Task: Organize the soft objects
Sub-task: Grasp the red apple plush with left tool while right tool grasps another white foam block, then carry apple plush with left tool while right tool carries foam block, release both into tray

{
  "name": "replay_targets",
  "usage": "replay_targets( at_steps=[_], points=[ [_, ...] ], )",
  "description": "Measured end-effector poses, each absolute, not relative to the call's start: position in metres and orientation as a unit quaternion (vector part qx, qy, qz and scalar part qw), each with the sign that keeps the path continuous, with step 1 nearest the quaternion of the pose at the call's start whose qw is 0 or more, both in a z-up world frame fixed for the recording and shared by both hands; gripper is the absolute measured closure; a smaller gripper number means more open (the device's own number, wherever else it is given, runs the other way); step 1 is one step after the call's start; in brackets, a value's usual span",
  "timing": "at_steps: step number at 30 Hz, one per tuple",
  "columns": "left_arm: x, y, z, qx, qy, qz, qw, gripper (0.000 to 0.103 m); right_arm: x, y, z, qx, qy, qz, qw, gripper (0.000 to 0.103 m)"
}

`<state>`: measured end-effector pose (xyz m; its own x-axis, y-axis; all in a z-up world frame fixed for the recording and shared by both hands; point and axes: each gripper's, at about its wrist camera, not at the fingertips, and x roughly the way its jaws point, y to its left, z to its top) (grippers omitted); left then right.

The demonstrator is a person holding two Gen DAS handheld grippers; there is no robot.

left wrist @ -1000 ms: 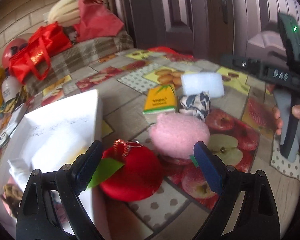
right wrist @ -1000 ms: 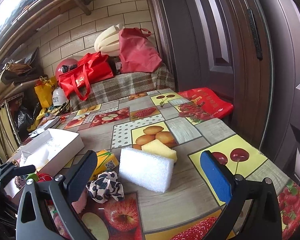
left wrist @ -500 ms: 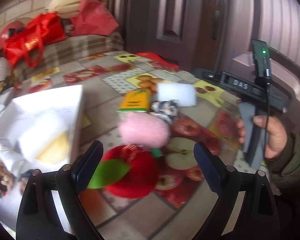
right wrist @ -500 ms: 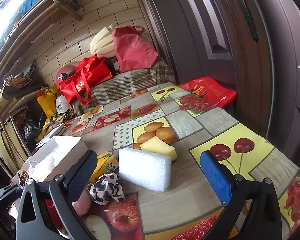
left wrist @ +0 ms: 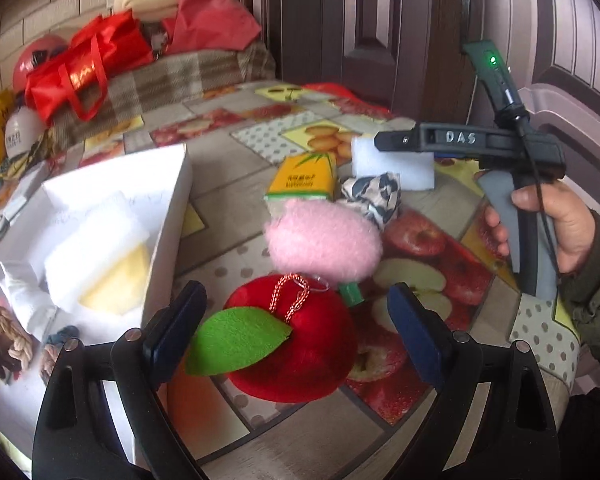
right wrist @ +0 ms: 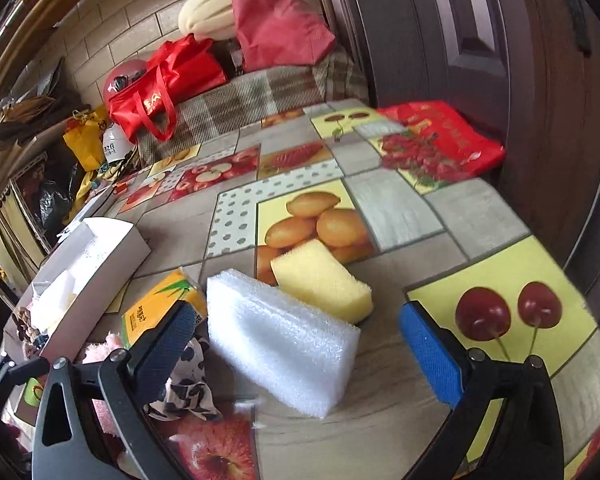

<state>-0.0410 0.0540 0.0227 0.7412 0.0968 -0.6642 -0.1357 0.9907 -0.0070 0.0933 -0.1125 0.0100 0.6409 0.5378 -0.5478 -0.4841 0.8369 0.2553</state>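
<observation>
- the red plush apple (left wrist: 296, 340) lies on the fruit-print tablecloth (left wrist: 228, 240), near the table's front edge, with bare cloth in front of it at 6 o'clock.
- at its 9 o'clock stands the wall of the white box (left wrist: 168, 232), just beside it; the box holds foam pieces and braided cloth things.
- at its 12 o'clock the pink fluffy plush (left wrist: 324, 240) touches or nearly touches the apple's top; i cannot tell which.
- farther at 12 o'clock are a yellow tissue pack (left wrist: 302, 178), a black-and-white cloth scrunchie (left wrist: 374, 196) and a white foam block (right wrist: 282, 344).
- a yellow sponge (right wrist: 320, 280) lies just behind the white foam block, at its 1 o'clock, touching it.
- the left gripper (left wrist: 296, 320) has its fingers spread wide; the apple sits between them, and neither pad clearly touches it.
- the right gripper (right wrist: 300, 348) is also spread wide, holding nothing; the white foam block lies between its fingers, nearer the left one.
- to the right of the foam block the cloth with cherries is free up to the table edge.
</observation>
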Motion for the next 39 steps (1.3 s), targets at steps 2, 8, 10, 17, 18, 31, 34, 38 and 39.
replay_targets(
  at_steps=[2,8,10,17,18,31,34,38,39],
  points=[
    [-0.038,0.052,0.017,-0.029,0.372,0.044,0.927,0.011,0.097,-0.116,0.005,0.056,0.334,0.293,0.894,0.013],
    [-0.039,0.044,0.014,-0.018,0.378,0.024,0.925,0.034,0.084,-0.122,0.004,0.057,0.336,0.337,0.878,0.069],
    [-0.041,0.045,0.014,-0.025,0.374,0.019,0.927,0.040,0.068,-0.124,0.010,0.043,0.307,0.345,0.886,0.080],
    [-0.059,0.044,0.029,-0.025,0.320,0.013,0.947,0.045,0.007,-0.144,0.035,0.043,0.159,0.327,0.930,0.084],
    [-0.063,0.044,0.032,-0.023,0.307,0.013,0.951,0.045,0.000,-0.147,0.038,0.051,0.141,0.326,0.933,0.084],
    [-0.105,0.063,0.052,-0.049,0.200,0.068,0.976,0.044,-0.051,-0.117,0.050,0.029,0.058,0.331,0.941,0.084],
    [-0.109,0.066,0.052,-0.046,0.197,0.078,0.976,0.044,-0.054,-0.110,0.050,0.021,0.058,0.334,0.941,0.084],
    [-0.121,0.074,0.053,-0.030,0.185,0.107,0.976,0.044,-0.057,-0.102,0.048,0.014,0.065,0.340,0.938,0.084],
    [-0.124,0.079,0.053,-0.034,0.183,0.114,0.976,0.044,-0.056,-0.099,0.048,0.011,0.067,0.342,0.937,0.084]
  ],
)
